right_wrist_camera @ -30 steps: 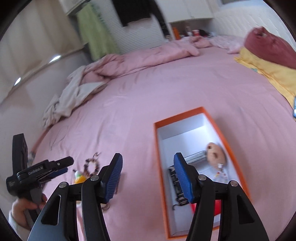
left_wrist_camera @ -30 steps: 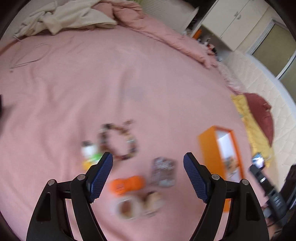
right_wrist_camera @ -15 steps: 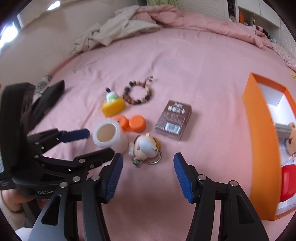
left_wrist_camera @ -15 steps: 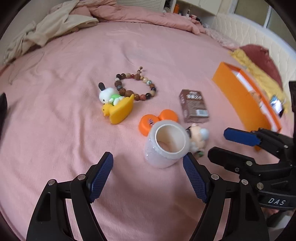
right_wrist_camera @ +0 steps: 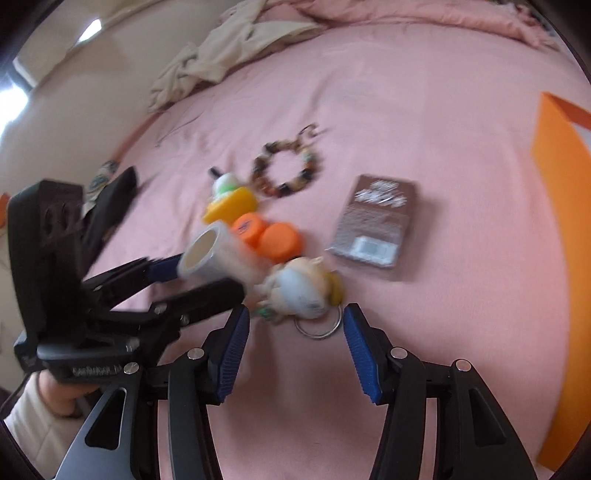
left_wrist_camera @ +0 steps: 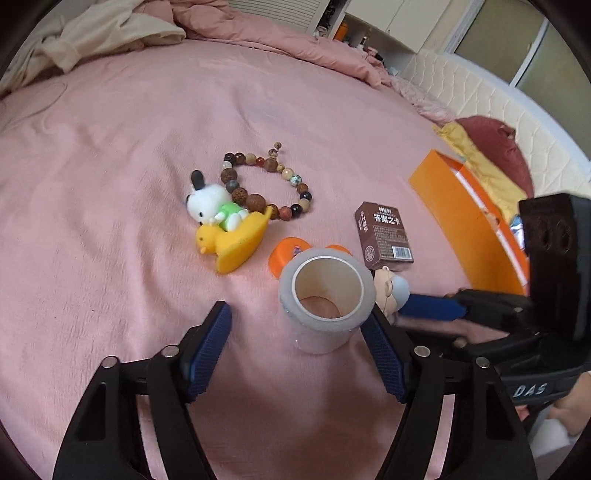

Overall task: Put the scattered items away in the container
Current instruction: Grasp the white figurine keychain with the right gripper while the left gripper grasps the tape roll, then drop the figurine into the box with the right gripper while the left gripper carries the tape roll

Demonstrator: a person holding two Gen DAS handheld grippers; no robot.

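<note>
A roll of clear tape [left_wrist_camera: 325, 295] stands on end on the pink bedspread. My left gripper [left_wrist_camera: 297, 326] is open around it, its right pad close to the roll. Just right of the roll lies a small doll keychain [right_wrist_camera: 299, 288] with a metal ring. My right gripper [right_wrist_camera: 295, 325] is open, and the doll lies just ahead of its tips. Farther back lie two joined orange caps [left_wrist_camera: 288, 254], a yellow duck toy carrying a white dog [left_wrist_camera: 229, 229], a bead bracelet [left_wrist_camera: 266, 184] and a brown packet [left_wrist_camera: 384, 236]. The orange box [left_wrist_camera: 461, 229] stands at the right.
A rumpled beige cloth [left_wrist_camera: 103, 33] and pink duvet [left_wrist_camera: 280, 33] lie at the bed's far end. Yellow and dark red cushions [left_wrist_camera: 491, 147] sit beyond the box. A hand in a light sleeve [right_wrist_camera: 40, 410] holds the left gripper.
Both grippers have dropped lower and moved in on the pile. The left now straddles the tape roll. The right swung from above the orange box to the doll keychain.
</note>
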